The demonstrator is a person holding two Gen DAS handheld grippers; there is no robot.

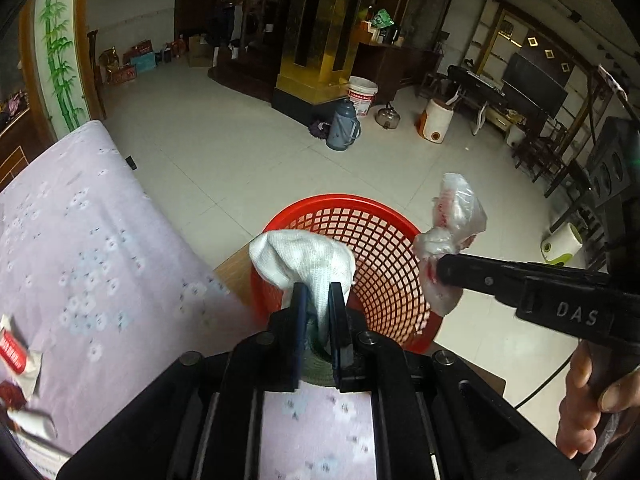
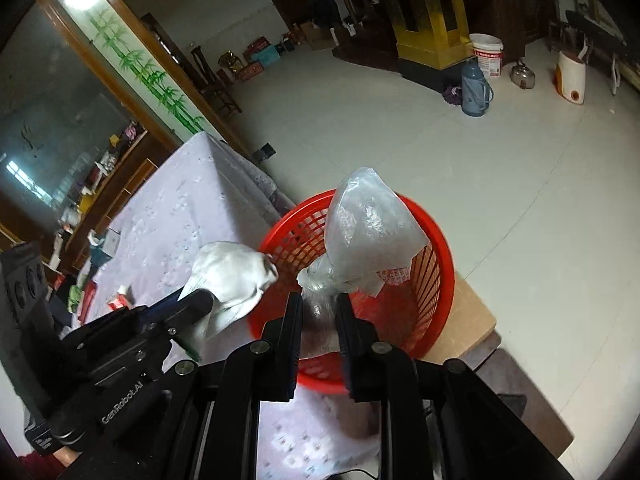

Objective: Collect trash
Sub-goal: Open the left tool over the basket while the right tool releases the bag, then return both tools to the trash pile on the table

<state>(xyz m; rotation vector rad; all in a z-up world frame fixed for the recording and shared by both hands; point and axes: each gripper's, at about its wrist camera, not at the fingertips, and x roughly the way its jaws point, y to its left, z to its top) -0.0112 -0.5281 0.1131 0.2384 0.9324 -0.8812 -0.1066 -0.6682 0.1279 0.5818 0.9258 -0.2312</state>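
Two handheld grippers hover at the rim of a red basket (image 1: 384,264) that stands at the corner of a table draped in a pale flowered cloth (image 1: 80,248). The left gripper (image 1: 318,292) has its fingers pinched on a crumpled white paper towel (image 1: 300,258), held at the near rim; the right gripper (image 2: 318,304) pinches the knotted neck of a clear plastic bag (image 2: 368,232) above the basket's mouth.

The towel sits only partly over the opening, so letting go here could drop it onto the cloth or the floor. The bag is light and puffed, and may catch on the rim or drift out.

The basket is stiff plastic lattice, round and tapering; the towel soft and dimpled; the bag thin, glossy, wrinkled. More wrappers (image 1: 16,356) lie on the cloth.
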